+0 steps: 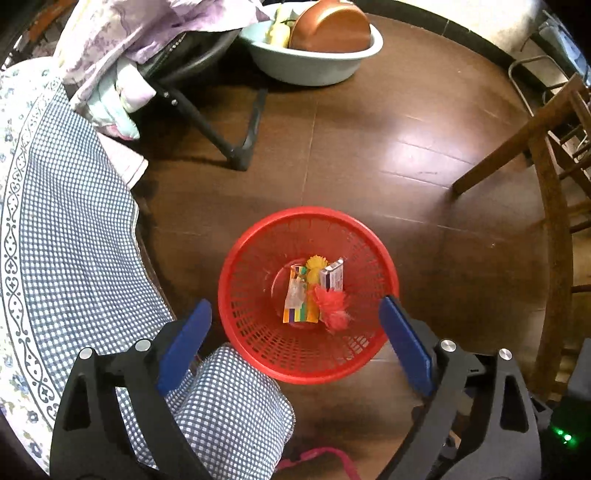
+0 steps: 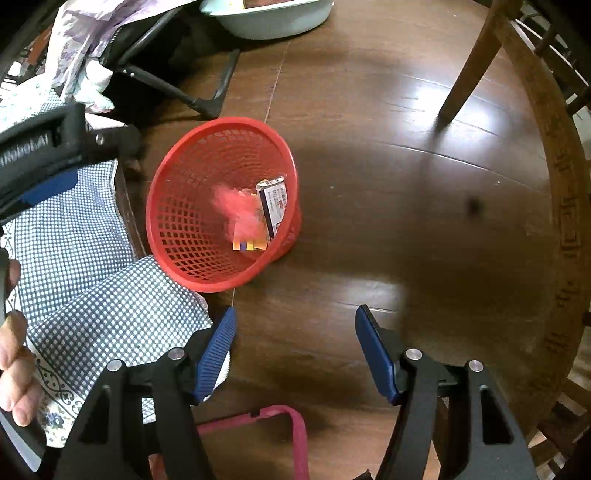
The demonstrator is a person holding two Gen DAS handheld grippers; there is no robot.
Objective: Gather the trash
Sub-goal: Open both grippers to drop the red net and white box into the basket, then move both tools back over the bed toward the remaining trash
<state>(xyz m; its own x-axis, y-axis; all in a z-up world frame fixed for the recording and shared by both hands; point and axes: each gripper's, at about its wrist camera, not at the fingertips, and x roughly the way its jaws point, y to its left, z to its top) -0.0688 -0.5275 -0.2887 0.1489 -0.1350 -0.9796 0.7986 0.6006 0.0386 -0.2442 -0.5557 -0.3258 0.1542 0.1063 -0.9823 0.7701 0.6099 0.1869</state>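
Observation:
A red mesh basket (image 1: 258, 343) stands on the dark wooden floor below my left gripper (image 1: 295, 303). Its jaws stand wide open above the basket's mouth with nothing between them. Inside lie a striped wrapper (image 1: 297, 315), a yellow piece (image 1: 316, 267), a small box (image 1: 332, 275) and a crumpled pink scrap (image 1: 332, 304). In the right wrist view the basket (image 2: 184, 229) sits to the upper left, and the pink scrap (image 2: 236, 214) looks blurred beside the box (image 2: 275, 205). My right gripper (image 2: 295, 312) hangs open and empty over bare floor.
A blue-checked cloth (image 1: 74, 240) drapes on the left, touching the basket. Behind stand a teal basin (image 1: 314, 62) holding a brown bowl (image 1: 332, 29), and black folding legs (image 1: 236, 147). A wooden chair (image 1: 546, 177) is on the right. A pink frame (image 2: 295, 435) lies below; a hand (image 2: 14, 369) shows at left.

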